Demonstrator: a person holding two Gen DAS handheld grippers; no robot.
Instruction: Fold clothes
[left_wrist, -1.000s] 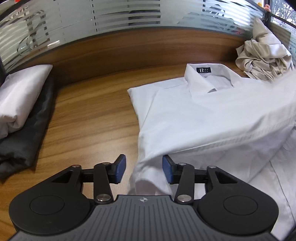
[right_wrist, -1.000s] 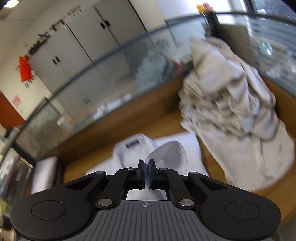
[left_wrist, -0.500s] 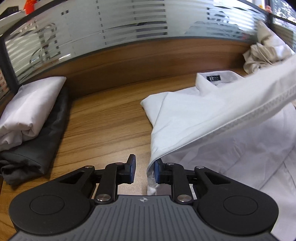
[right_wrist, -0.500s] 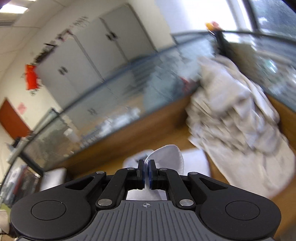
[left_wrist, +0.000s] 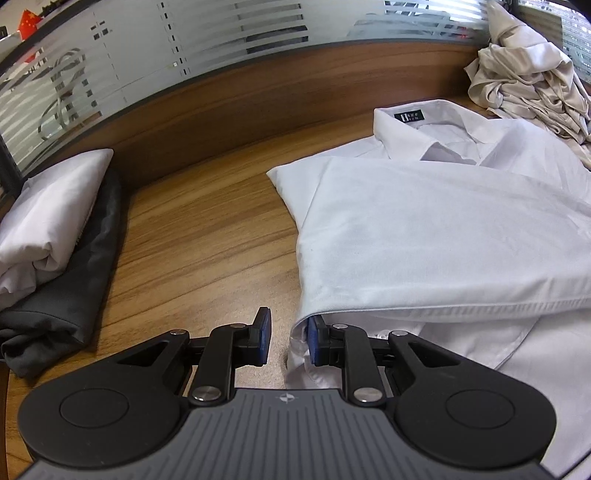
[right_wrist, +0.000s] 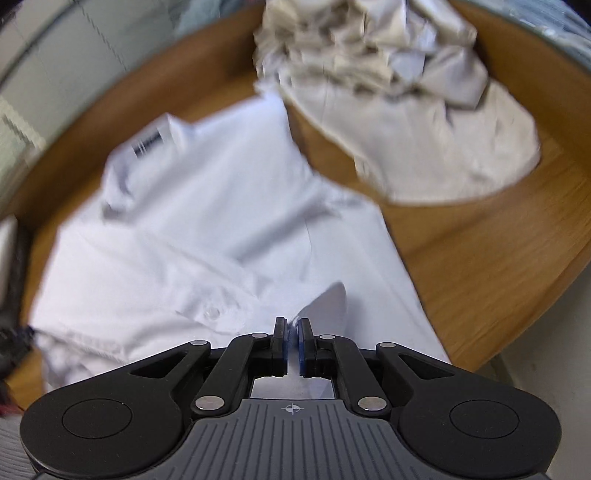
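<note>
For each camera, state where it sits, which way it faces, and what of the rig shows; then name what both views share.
Left wrist: on the left gripper, low over the table, facing the glass partition; its jaws open beside the white shirt.
Right wrist: on the right gripper, tilted down at the shirt; jaws pinching a fold of it.
Shared: white shirt, beige clothes heap, table.

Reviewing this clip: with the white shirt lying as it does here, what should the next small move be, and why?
Probably open the right gripper and let go. Its fingers are nearly shut on a pinch of the white shirt, whose left side already lies folded flat across the body below the collar. The left gripper is open at the shirt's edge, holding nothing, so only this pinch seems left to release.
</note>
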